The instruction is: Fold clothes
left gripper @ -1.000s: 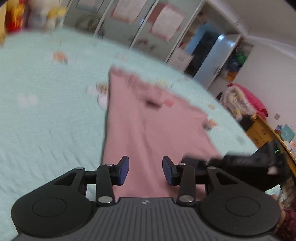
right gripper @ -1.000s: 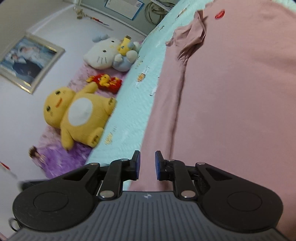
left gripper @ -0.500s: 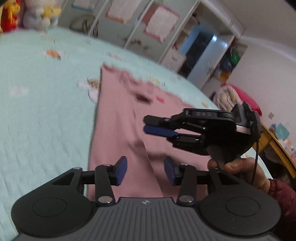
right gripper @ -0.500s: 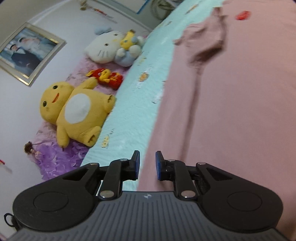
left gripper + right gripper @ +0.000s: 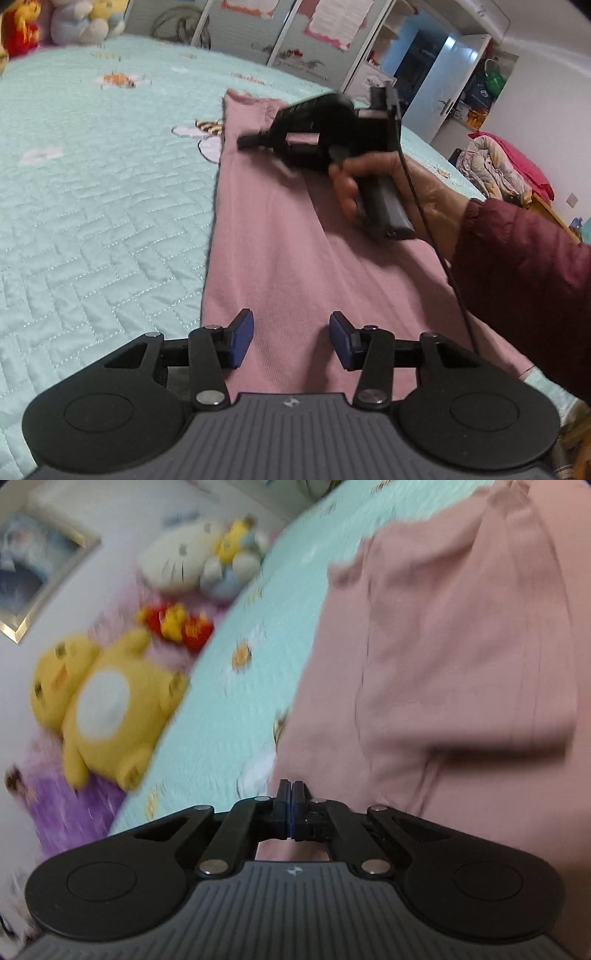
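The left gripper (image 5: 291, 339) hangs over the near hem of the pink garment (image 5: 280, 258), its jaws spread with nothing between them. The garment lies flat on the mint quilt (image 5: 96, 206), its long axis running away from the camera, the far end toward the cupboards (image 5: 280, 33). Farther up the cloth, a hand (image 5: 399, 192) holds the right gripper (image 5: 291, 794), jaws pressed together, no cloth visibly caught. Beyond the bed edge sit a yellow plush (image 5: 99, 705) and other soft toys (image 5: 199, 565).

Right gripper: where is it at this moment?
In the left wrist view, the right gripper hovers shut over the far end of the pink garment, near its left edge on the quilt.
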`<state>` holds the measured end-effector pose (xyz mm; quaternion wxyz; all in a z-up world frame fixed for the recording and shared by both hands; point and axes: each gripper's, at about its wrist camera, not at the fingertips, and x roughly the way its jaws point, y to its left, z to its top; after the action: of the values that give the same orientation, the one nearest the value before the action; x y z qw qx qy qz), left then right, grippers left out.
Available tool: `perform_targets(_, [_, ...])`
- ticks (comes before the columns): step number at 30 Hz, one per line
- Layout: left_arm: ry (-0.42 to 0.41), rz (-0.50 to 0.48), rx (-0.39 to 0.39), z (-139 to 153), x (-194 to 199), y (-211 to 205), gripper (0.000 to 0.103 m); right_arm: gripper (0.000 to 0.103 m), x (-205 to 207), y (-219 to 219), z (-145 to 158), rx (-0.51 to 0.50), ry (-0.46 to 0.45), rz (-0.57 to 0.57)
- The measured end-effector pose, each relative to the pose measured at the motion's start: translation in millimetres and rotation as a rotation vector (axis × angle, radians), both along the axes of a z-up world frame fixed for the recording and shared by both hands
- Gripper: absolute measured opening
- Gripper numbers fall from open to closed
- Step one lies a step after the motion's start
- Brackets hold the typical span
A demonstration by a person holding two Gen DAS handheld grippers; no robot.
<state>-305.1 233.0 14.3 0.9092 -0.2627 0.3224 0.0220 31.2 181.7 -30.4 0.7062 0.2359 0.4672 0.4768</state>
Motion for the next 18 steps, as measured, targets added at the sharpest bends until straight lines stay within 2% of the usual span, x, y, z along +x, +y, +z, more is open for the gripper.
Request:
perform_targets(1, [0.005, 0.003, -0.032, 2.1, 1.6, 5.2, 0.047, 0.008, -5.0, 0.1, 1.0, 0.017, -0.001, 0.035])
perform_targets(3, [-0.005, 0.014, -0.077, 10.1, 7.4, 14.9, 0.047, 0.026, -15.2, 0.4, 2.9, 0.050, -0.003, 0.105])
perform_targets(5, [-0.059, 0.035, -0.082, 25.7, 18.6, 22.9, 0.047, 0.027, -25.4, 0.6, 4.8, 0.083, -0.005, 0.175])
perform_targets(7, [-0.113, 0.056, -0.086, 41.3, 29.8, 30.9, 0.048, 0.026, -28.0, -2.1, 2.6, 0.057, -0.035, 0.139])
perform_targets(8, [-0.131, 0.071, -0.081, 47.7, 40.2, 34.5, 0.050, 0.018, -29.4, -3.4, 1.5, 0.044, -0.051, 0.121])
perform_targets(9, [-0.144, 0.089, -0.071, 53.2, 53.2, 37.9, 0.050, 0.019, -30.7, -4.8, 0.4, 0.031, -0.066, 0.102])
perform_targets(13, [-0.156, 0.192, -0.016, 65.0, 108.3, 53.3, 0.054, 0.026, -29.7, -29.7, 18.1, 0.092, -0.175, -0.087])
perform_targets(18, [-0.155, 0.268, -0.005, 33.0, 167.7, 61.8, 0.055, 0.031, 5.3, -49.5, 34.3, 0.082, -0.263, -0.233])
